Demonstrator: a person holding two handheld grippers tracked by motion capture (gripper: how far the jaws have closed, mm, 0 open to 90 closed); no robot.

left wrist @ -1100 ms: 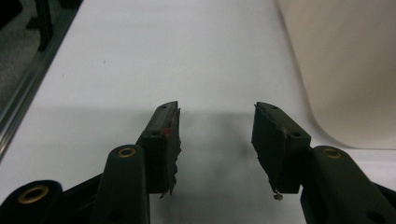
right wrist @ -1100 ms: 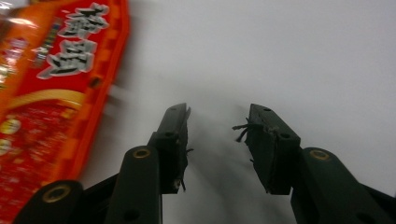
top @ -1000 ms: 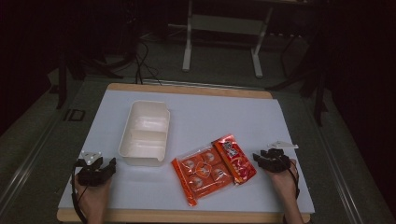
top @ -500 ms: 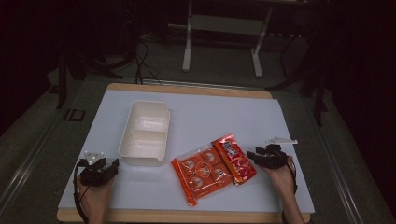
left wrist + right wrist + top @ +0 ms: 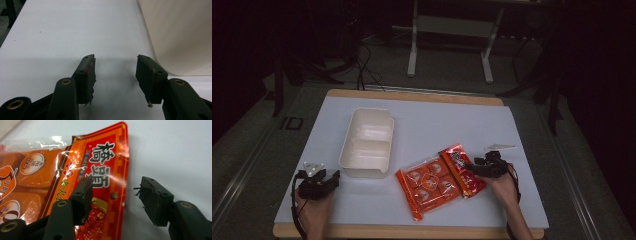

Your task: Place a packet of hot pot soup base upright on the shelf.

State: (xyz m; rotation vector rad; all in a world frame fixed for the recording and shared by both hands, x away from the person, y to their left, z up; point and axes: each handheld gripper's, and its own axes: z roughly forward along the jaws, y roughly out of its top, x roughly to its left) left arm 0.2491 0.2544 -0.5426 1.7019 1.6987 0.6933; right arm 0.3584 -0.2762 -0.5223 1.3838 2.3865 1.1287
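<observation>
A red and orange snack packet [image 5: 439, 180] lies flat on the white table [image 5: 437, 120], near the front. My right gripper [image 5: 469, 169] is at the packet's right end. Its jaws have just been opening and now stand wide. In the right gripper view the packet's printed end [image 5: 100, 157] reaches in between the jaws of the right gripper [image 5: 116, 195], under the left one, with neither pad pressing on it. My left gripper [image 5: 332, 179] rests at the front left, open and with nothing between its fingers, as the left gripper view also shows [image 5: 116, 72].
A cream two-compartment container [image 5: 366, 142] stands left of the packet, and its wall [image 5: 180, 32] rises just right of my left gripper. Beyond the table's far edge are a metal stand [image 5: 449, 25] and cables on a dark floor.
My right gripper has slid left onto the packet's end and its jaws have spread wider. The left gripper, the container and the packet have stayed put.
</observation>
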